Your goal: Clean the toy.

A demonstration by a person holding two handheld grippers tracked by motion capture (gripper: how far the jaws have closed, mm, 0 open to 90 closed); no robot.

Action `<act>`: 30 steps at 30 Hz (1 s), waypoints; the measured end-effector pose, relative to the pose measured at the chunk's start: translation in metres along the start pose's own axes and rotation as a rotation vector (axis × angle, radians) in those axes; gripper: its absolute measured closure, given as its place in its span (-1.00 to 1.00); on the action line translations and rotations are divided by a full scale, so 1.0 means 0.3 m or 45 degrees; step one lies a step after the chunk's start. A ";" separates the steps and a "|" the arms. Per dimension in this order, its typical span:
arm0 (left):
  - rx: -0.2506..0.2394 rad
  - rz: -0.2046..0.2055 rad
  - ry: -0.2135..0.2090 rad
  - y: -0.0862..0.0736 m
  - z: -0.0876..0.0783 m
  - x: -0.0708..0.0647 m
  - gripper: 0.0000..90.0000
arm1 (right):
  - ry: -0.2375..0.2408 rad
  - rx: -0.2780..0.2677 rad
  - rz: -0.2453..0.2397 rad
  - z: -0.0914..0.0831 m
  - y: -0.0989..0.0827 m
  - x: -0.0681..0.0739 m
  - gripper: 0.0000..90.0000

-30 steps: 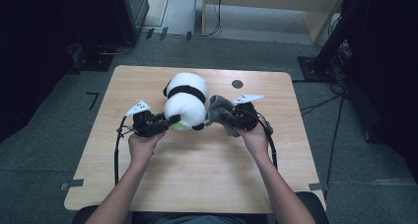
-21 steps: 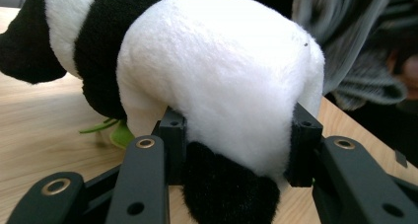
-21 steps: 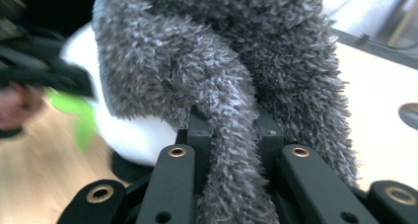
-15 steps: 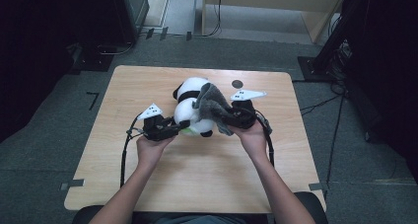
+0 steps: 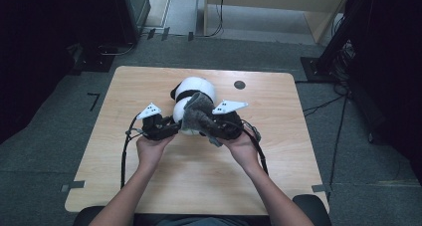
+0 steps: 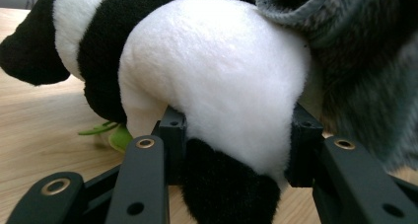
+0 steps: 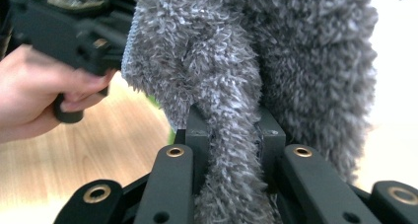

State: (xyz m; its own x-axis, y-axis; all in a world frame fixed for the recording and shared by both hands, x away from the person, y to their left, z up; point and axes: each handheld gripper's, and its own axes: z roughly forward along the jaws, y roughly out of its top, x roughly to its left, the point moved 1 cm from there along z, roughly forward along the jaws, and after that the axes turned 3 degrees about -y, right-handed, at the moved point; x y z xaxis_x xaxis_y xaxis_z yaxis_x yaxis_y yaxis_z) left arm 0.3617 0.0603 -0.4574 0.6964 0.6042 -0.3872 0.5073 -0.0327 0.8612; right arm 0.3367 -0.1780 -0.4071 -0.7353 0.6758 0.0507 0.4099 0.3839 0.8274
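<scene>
The toy panda [image 5: 191,94] lies near the middle of the wooden table [image 5: 278,156], its white rump towards the person. A grey fuzzy cloth [image 5: 196,117] is draped against that rump, probably to be pulled over the toy or wrapped round it. The left gripper [image 5: 166,130] has its jaws clamped on the panda's rump, seemingly to steady it while the cloth goes on. The right gripper [image 5: 219,129] has its jaws pinched tight on a fold of the cloth, holding it up beside the toy.
</scene>
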 end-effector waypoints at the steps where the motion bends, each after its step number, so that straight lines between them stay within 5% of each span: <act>1: -0.003 0.000 0.006 0.002 -0.001 0.003 0.23 | 0.005 0.003 -0.008 0.005 -0.002 0.007 0.68; 5: -0.019 -0.020 0.000 0.012 -0.003 0.008 0.23 | 0.055 0.050 -0.051 0.046 -0.023 0.047 0.69; 8: -0.008 0.012 0.014 0.016 0.000 0.004 0.24 | 0.034 0.087 -0.110 0.081 -0.050 0.080 0.70; 15: -0.063 -0.032 -0.016 0.035 -0.011 0.021 0.23 | 0.036 0.178 -0.142 0.127 -0.101 0.080 0.71; 20: -0.071 0.014 -0.019 0.048 -0.031 0.025 0.23 | 0.021 0.250 -0.061 0.149 -0.138 0.015 0.71; 30: -0.057 0.012 0.007 0.043 -0.056 0.059 0.22 | -0.030 0.220 0.004 0.107 -0.155 -0.092 0.71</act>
State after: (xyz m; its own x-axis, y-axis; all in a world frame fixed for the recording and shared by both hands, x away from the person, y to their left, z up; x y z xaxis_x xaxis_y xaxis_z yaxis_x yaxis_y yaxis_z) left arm 0.3719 0.0839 -0.4477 0.6980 0.6085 -0.3774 0.4776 -0.0030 0.8785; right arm 0.3554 -0.1942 -0.4650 -0.7220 0.6908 0.0385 0.5003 0.4828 0.7187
